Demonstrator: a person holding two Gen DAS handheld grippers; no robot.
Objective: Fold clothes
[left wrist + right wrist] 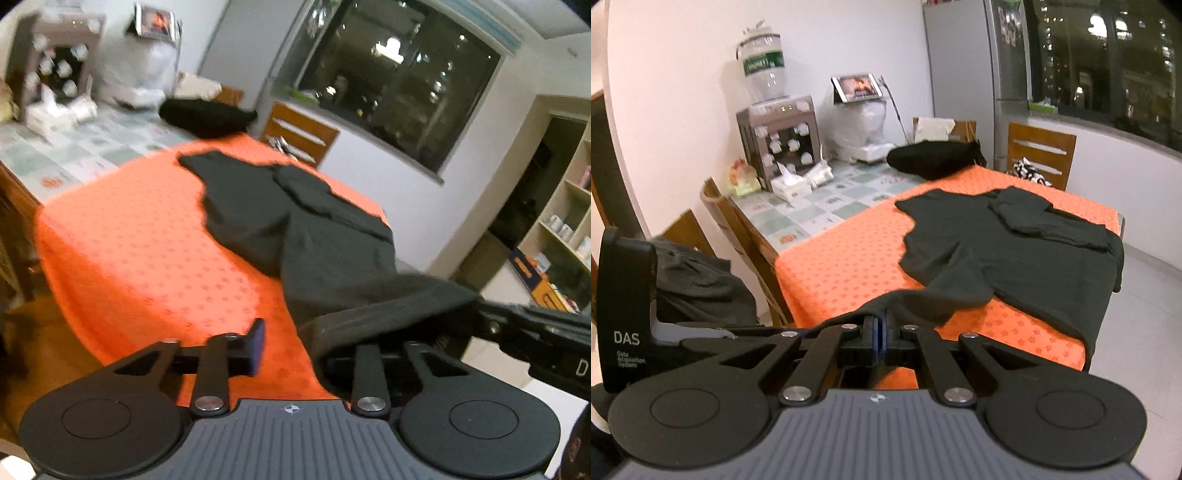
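**Dark garment stretched across an orange-covered worktop**

A dark green-black garment lies spread on the orange cloth that covers the near end of the worktop, one sleeve folded back over its body and its far side hanging over the worktop's edge. The right hand-held gripper has its fingers pressed together on a near corner of the fabric, which rises from the cloth in a taut ridge to the pinch. In the left wrist view the left hand-held gripper stands spread: its left finger is bare above the orange cloth, while the garment's hem drapes over its right finger, and the other gripper's black body reaches in from the right. Beyond the garment, a black bundle of clothing sits where the orange cloth meets the checked table cover. A water dispenser, a tissue pack and a small screen stand at the wall end. Wooden chairs ring the worktop, and a dark window shows city lights.
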